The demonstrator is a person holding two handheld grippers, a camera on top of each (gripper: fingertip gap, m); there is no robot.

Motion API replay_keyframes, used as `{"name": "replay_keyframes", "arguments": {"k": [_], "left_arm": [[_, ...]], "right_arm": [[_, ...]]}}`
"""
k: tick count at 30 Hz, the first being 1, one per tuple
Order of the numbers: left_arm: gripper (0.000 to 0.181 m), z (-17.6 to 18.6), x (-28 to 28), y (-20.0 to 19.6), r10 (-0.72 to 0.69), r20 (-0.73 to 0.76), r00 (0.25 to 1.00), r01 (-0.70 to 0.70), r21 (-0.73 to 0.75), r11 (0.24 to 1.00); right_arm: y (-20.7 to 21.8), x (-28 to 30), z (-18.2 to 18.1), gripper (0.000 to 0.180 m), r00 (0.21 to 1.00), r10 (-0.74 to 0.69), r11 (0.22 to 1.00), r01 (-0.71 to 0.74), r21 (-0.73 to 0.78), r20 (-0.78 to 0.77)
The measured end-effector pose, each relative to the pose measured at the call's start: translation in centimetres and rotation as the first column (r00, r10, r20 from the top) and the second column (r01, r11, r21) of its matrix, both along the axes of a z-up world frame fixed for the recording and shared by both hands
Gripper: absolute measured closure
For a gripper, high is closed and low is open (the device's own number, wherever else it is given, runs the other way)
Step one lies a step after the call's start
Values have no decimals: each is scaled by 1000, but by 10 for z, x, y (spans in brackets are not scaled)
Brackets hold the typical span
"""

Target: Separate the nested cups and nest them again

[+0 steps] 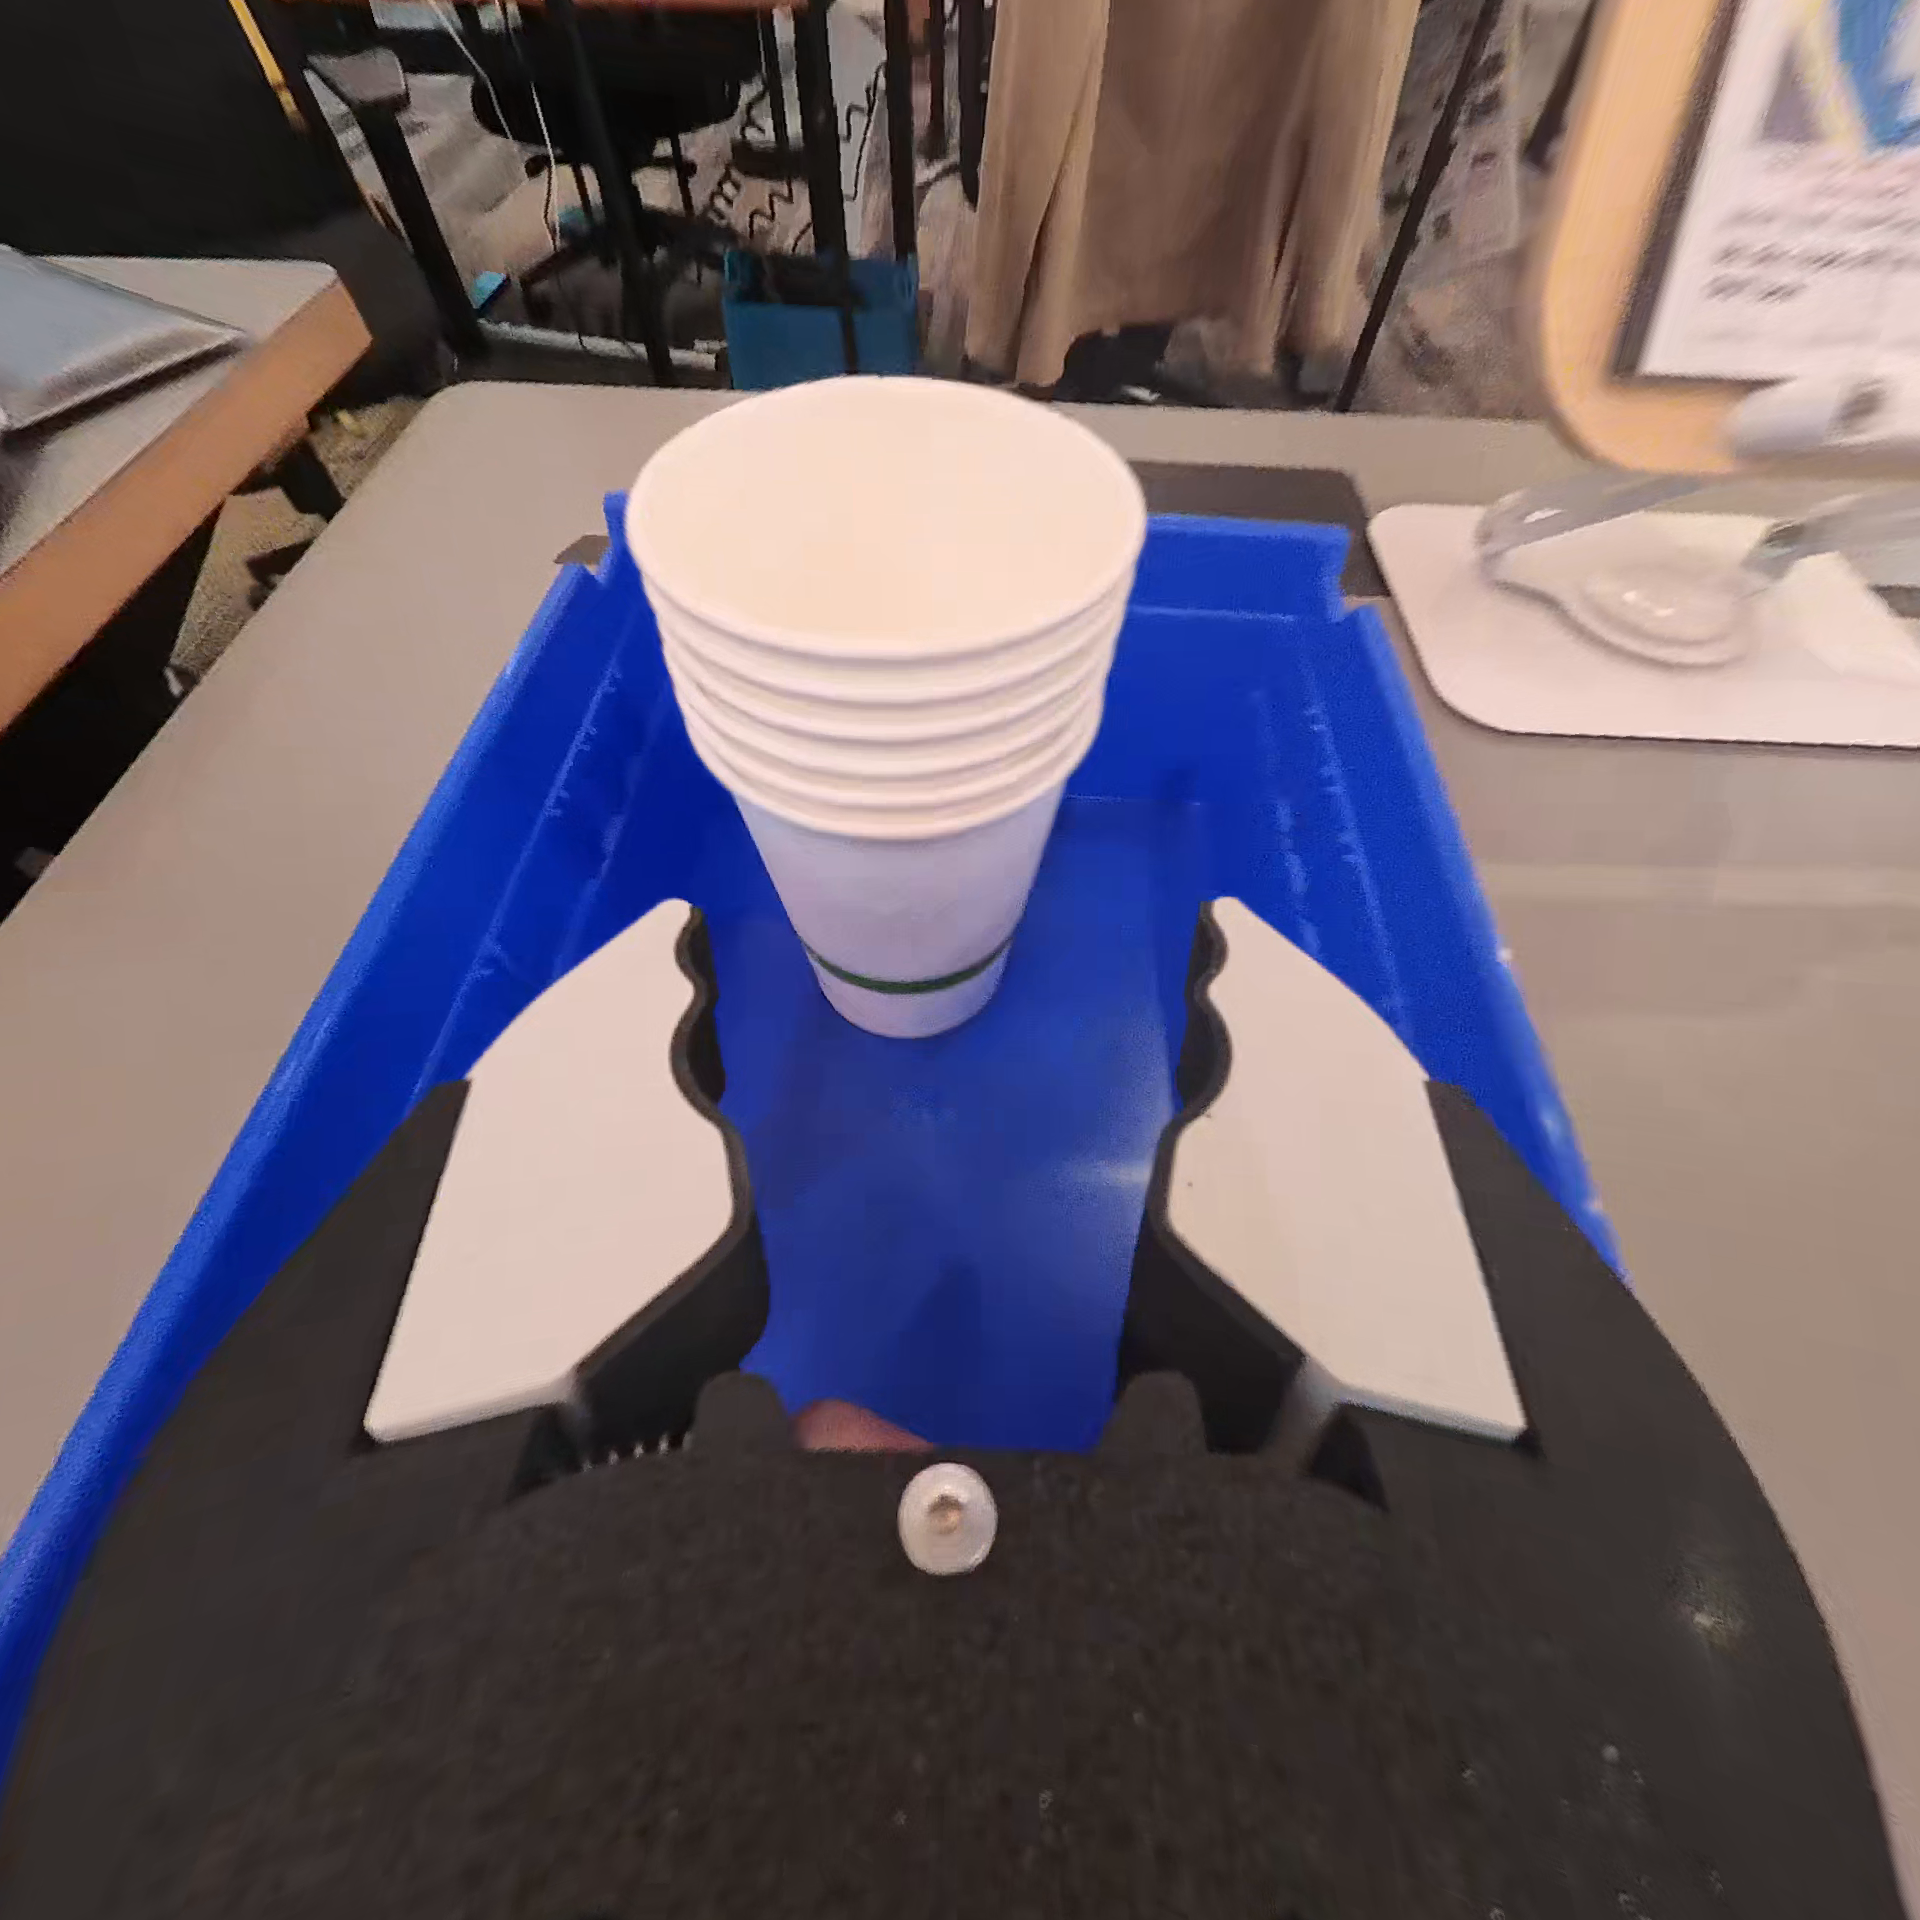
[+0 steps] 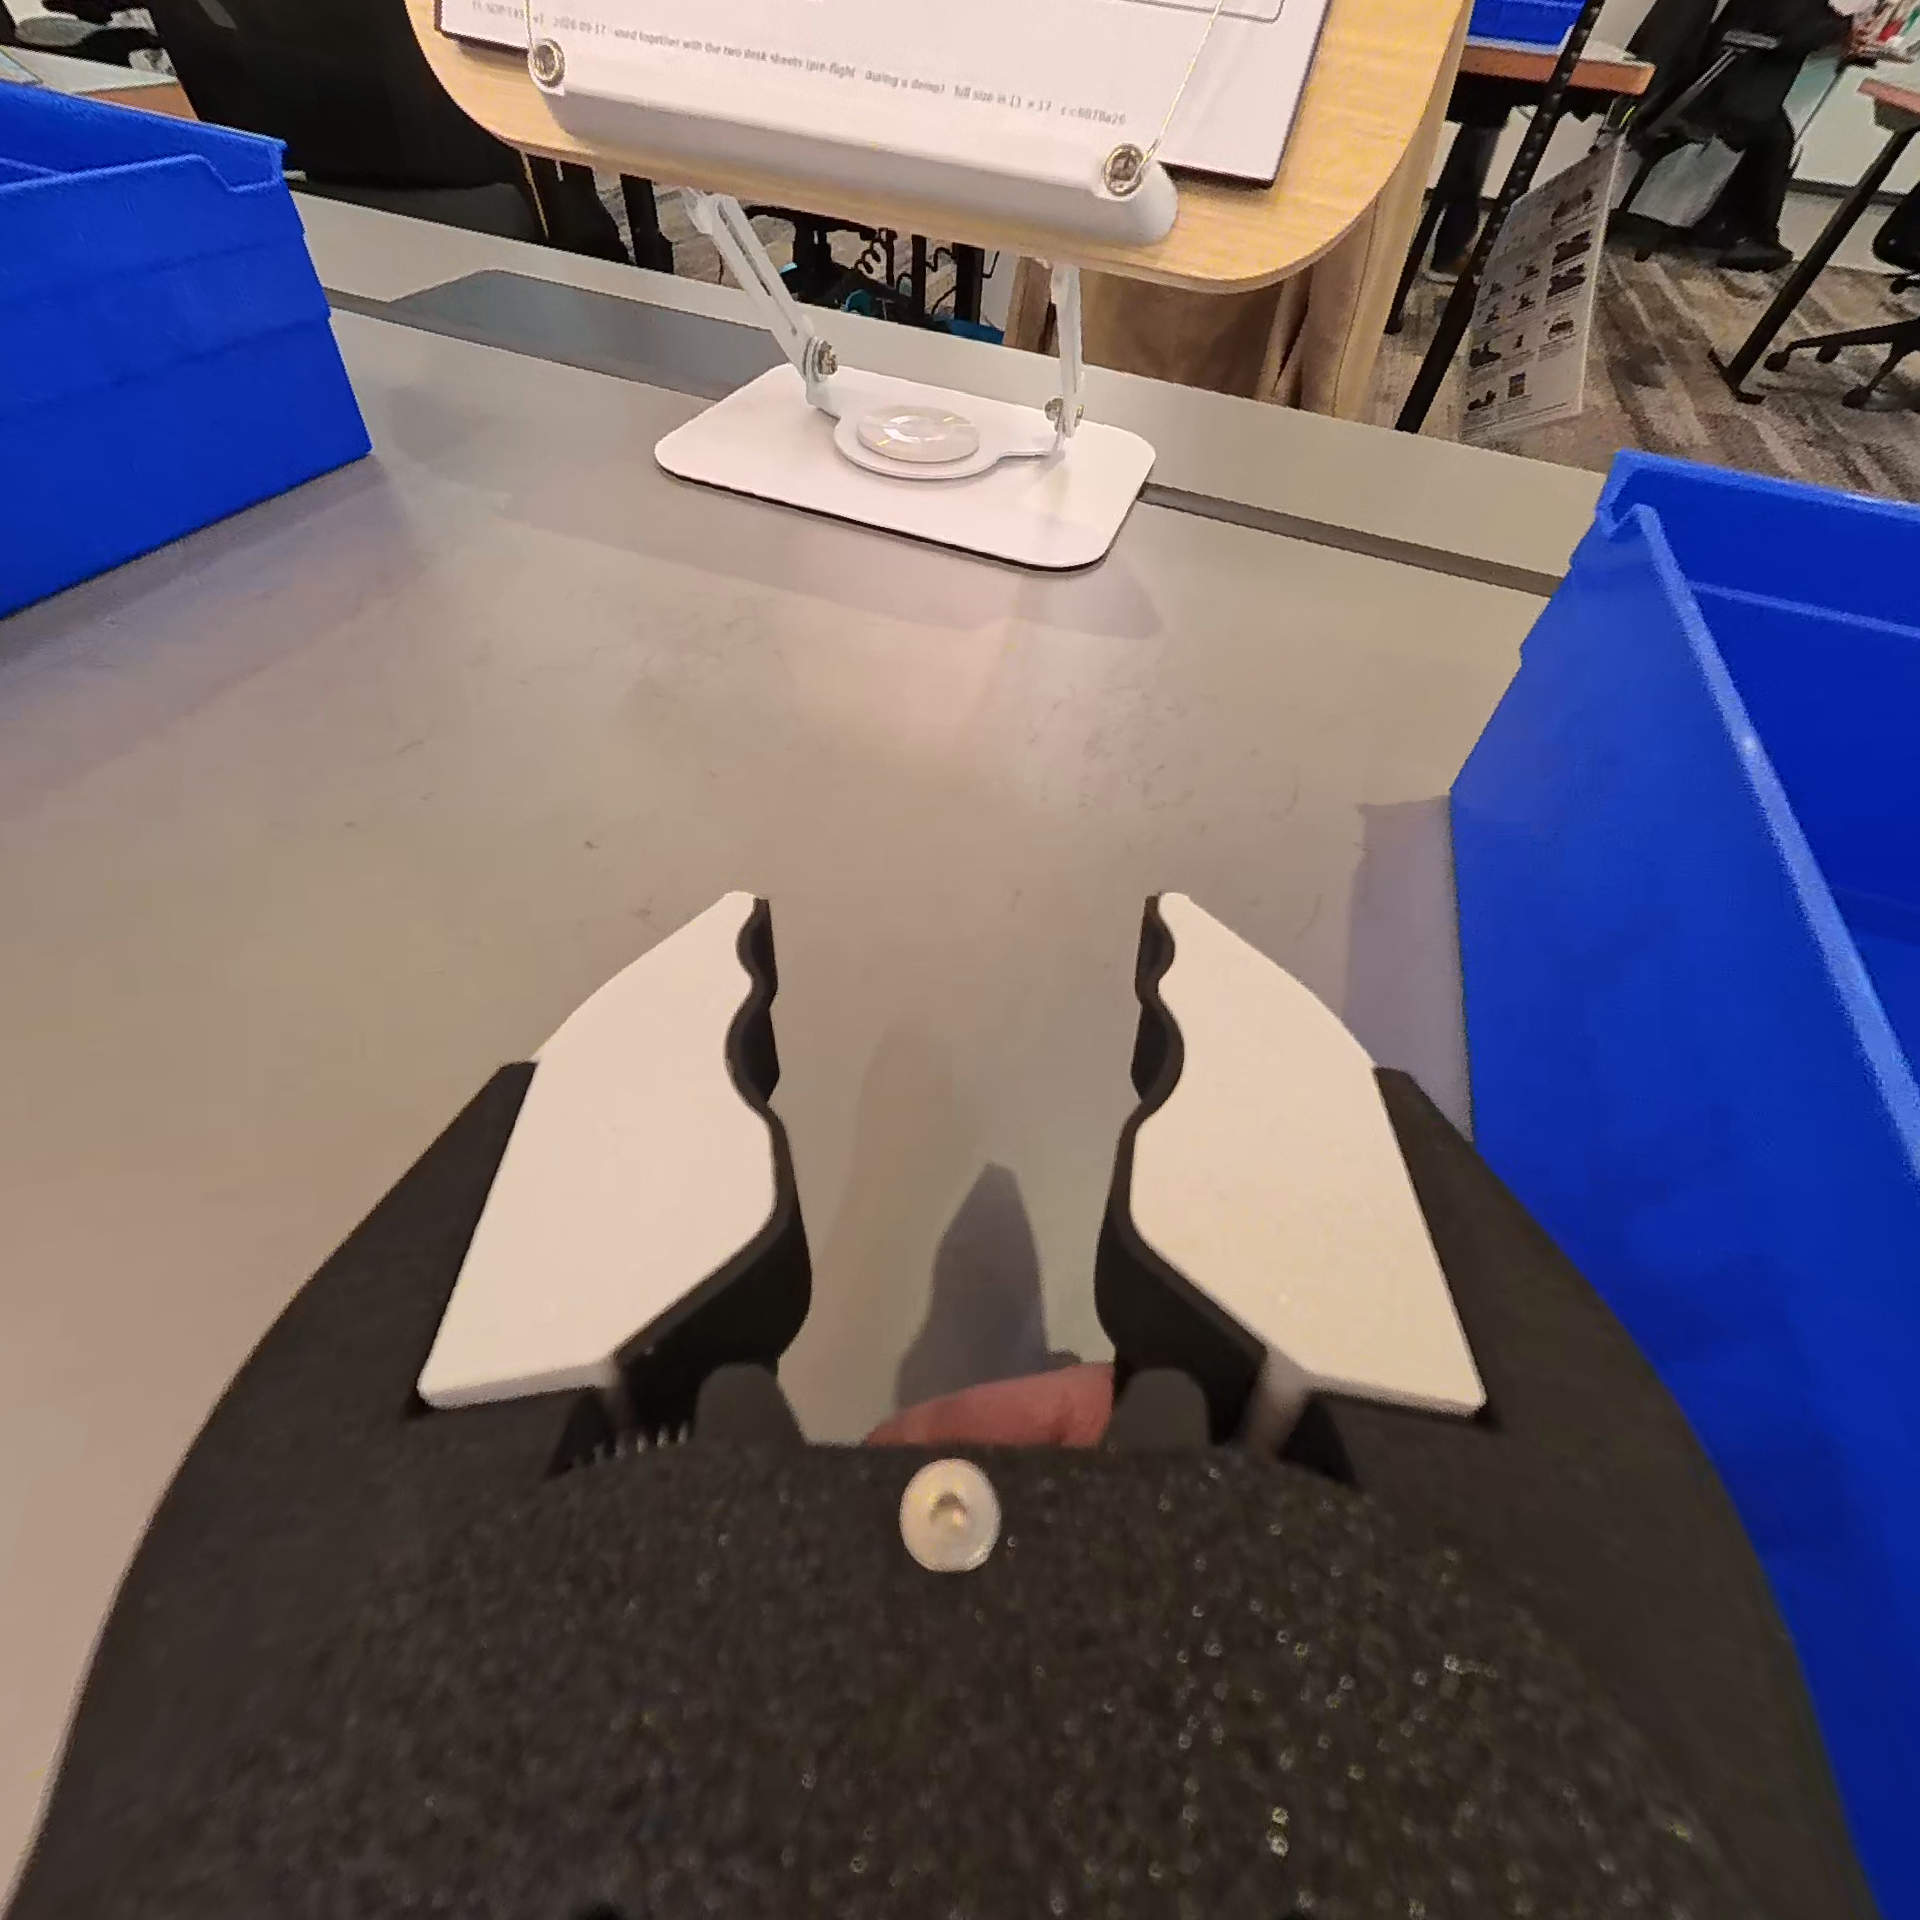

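Note:
A stack of several nested white paper cups (image 1: 888, 707) stands upright inside a blue plastic bin (image 1: 1299, 748), seen in the left wrist view. The bottom cup has a thin green band near its base. My left gripper (image 1: 951, 914) is open and empty, held over the bin's near end, its tips level with the stack's base and apart from it. My right gripper (image 2: 956, 909) is open and empty above the grey table (image 2: 623, 727). No cups show in the right wrist view.
A white stand base (image 2: 904, 473) holding a wooden board with a sheet sits at the table's back; it also shows in the left wrist view (image 1: 1621, 634). A blue bin (image 2: 156, 343) stands at left and another blue bin (image 2: 1714, 935) close at right of my right gripper.

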State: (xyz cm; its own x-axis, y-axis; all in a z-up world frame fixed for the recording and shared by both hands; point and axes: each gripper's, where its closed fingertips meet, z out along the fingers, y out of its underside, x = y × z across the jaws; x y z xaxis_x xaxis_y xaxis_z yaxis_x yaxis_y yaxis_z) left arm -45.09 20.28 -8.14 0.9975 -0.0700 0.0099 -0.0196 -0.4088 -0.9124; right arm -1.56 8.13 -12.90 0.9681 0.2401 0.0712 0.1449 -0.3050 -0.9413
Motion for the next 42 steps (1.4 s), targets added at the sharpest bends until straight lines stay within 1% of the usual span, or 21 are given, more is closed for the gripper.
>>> {"name": "replay_keyframes", "arguments": {"k": [3, 6, 8, 13, 15, 18, 21, 26, 29, 31, 36, 39, 42], "left_arm": [[93, -14, -4, 29, 14, -49, 999, -16, -52, 999], [89, -26, -10, 51, 33, -88, 996, -42, -105, 994], [84, -34, -14, 60, 48, -77, 996, -58, -128, 990], [79, -45, -18, 76, 60, -27, 998, -63, -137, 989], [73, -51, -16, 83, 46, -11, 999, -47, -141, 989], [75, -50, -18, 92, 34, -33, 999, -37, -108, 993], [78, -49, -19, 95, 20, -50, 999, -25, -110, 994], [79, -46, -15, 92, -14, -40, 999, 9, -105, 994], [80, -29, -7, 81, -78, 10, 997, 79, -71, 994], [80, -14, 1, 70, -150, 41, 988, 151, -48, 987], [81, 41, 11, 29, -291, 46, 956, 287, 75, 955], [81, 79, 34, -6, -421, 94, 902, 400, 180, 899], [81, 105, 74, -43, -567, 143, 811, 517, 276, 810]], "right_arm": [[0, -1, -1, 113, 1000, 3, 1000, -3, -5, 3], [0, -1, -2, 113, 1000, 7, 1000, -7, -13, 6], [0, -1, -2, 113, 1000, 8, 1000, -8, -15, 5], [0, -2, -2, 114, 1000, 12, 1000, -12, -16, 3], [0, -2, -3, 114, 1000, 16, 1000, -16, -19, 2], [0, -3, -3, 114, 1000, 18, 1000, -18, -21, 0], [0, -3, -3, 115, 1000, 22, 999, -22, -23, 1], [0, -3, -3, 116, 1000, 28, 999, -28, -23, -7], [-1, -4, -2, 117, 999, 34, 999, -35, -19, -16], [-1, -5, -3, 118, 999, 45, 999, -46, -23, -20], [-1, -8, -3, 117, 997, 73, 997, -74, -26, -26], [-4, -15, 0, 117, 989, 128, 991, -130, -28, -70], [-8, -27, 5, 118, 970, 206, 977, -212, -32, -126]]}}
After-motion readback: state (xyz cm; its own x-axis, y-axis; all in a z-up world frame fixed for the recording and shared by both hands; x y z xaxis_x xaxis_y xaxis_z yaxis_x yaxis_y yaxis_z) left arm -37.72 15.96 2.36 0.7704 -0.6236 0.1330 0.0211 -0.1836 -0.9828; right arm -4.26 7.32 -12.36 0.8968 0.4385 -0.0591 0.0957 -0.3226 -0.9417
